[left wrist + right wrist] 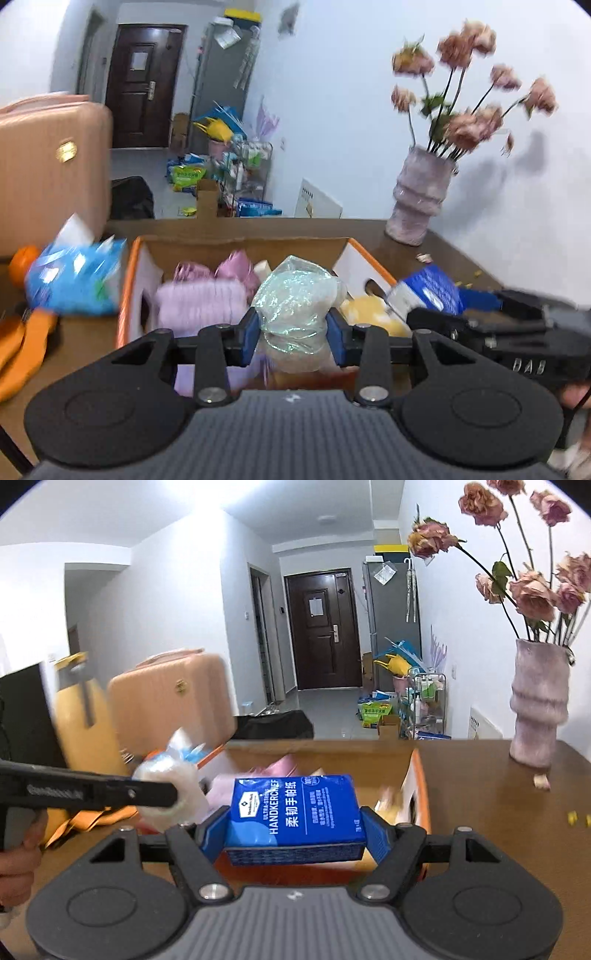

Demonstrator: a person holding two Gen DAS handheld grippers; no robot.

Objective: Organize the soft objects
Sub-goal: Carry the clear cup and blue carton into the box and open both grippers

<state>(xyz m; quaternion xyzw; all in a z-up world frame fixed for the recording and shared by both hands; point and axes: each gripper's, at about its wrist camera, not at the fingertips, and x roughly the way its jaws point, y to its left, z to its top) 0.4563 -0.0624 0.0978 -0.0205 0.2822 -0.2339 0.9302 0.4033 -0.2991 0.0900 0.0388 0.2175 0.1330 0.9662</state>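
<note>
Tissue pack (295,810), clamped in right gripper (295,834), low centre; left gripper (293,334) squeezes crinkly bag (295,314) — either might slip outside box (369,258).

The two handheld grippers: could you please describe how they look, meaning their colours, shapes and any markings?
Both match. The left gripper and right gripper each have a grey ribbed body, two round black discs, black linkage bars with silver pivot bolts, and blue finger pads. Seen side-on, each is black with pale lettering too blurred to read. A bare hand grips the left one; no sleeve shows.
</note>
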